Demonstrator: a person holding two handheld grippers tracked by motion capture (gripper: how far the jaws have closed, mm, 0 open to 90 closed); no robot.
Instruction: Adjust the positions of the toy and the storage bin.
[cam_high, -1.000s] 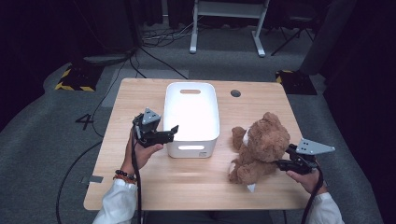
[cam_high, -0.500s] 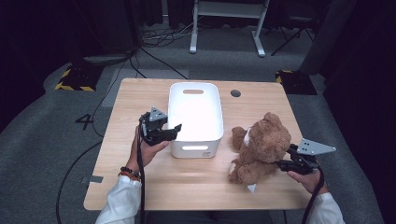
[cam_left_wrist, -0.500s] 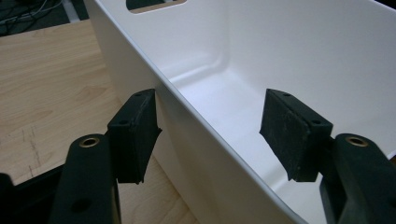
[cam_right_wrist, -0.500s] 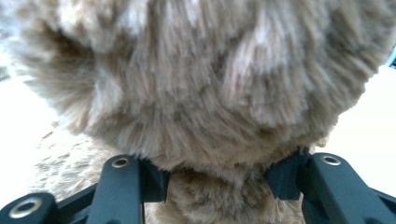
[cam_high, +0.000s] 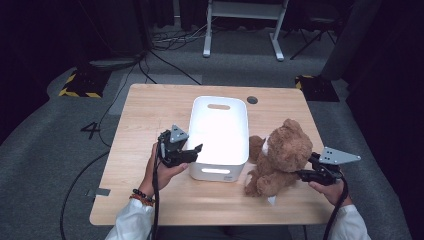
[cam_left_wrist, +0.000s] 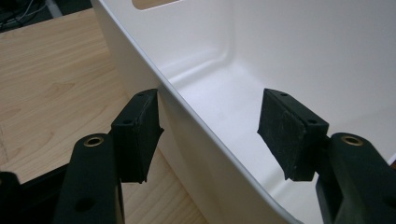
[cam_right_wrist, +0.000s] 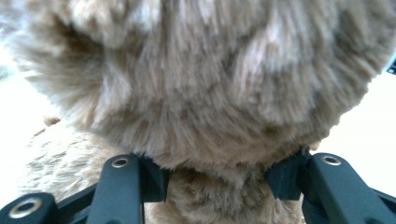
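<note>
A white plastic bin (cam_high: 193, 131) stands in the middle of the wooden table (cam_high: 145, 115). My left gripper (cam_high: 196, 150) is at its left wall near the front corner. In the left gripper view the bin wall (cam_left_wrist: 196, 116) runs between the jaws of the left gripper (cam_left_wrist: 212, 126). One pad (cam_left_wrist: 140, 135) sits by the outer face and the other pad (cam_left_wrist: 289, 133) hangs inside, clear of the wall. A brown teddy bear (cam_high: 280, 155) sits to the right of the bin. My right gripper (cam_high: 300, 174) is shut on the bear's fur (cam_right_wrist: 210, 79), its pads sunk in around the neck of the bear (cam_right_wrist: 217, 175).
The bin has a handle slot (cam_high: 219, 106) at its far end. A round cable hole (cam_high: 252, 100) is in the table behind it. Bare wood lies left of the bin. Cables (cam_high: 170, 42) and a white stand (cam_high: 245, 25) are on the floor beyond the table.
My left gripper has moved right to the bin, and its jaws now straddle the left wall. The right gripper and the bear have stayed put.
</note>
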